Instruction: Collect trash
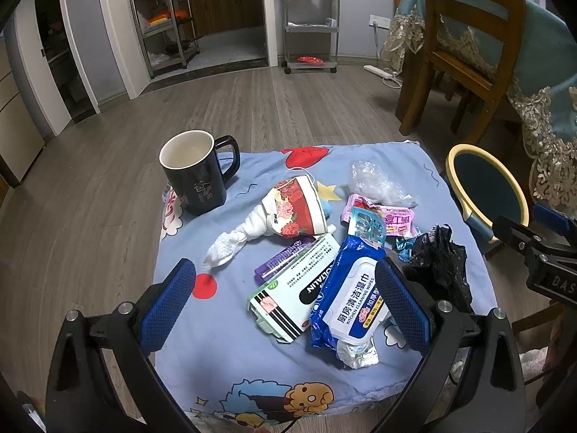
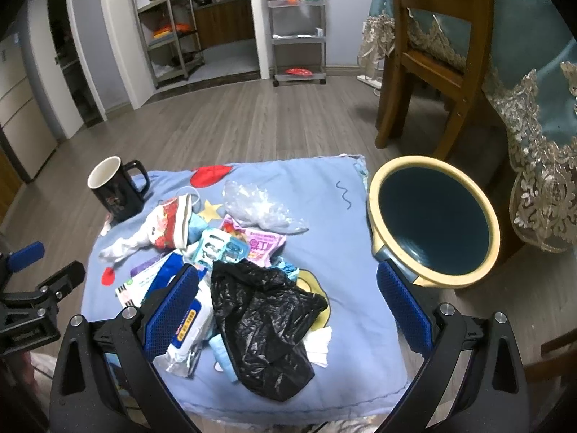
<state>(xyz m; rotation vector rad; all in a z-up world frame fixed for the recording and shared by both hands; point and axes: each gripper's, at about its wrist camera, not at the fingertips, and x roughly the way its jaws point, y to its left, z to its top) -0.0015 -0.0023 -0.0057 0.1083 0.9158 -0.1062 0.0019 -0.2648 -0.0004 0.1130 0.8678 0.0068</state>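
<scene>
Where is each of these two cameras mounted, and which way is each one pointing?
Left wrist view: sits on the left tongs, looking forward and down over the blue cloth at the wipes pack and mug; its own open blue fingers show, with the other tongs at the right edge.
Right wrist view: sits on the right tongs, facing the black bag and bin; its open fingers show.
Shared: cloth, mug, bag, bin, wipes pack.

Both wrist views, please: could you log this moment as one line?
left gripper: open, empty | right gripper: open over crumpled black plastic bag | round cream-rimmed dark bin: empty
</scene>
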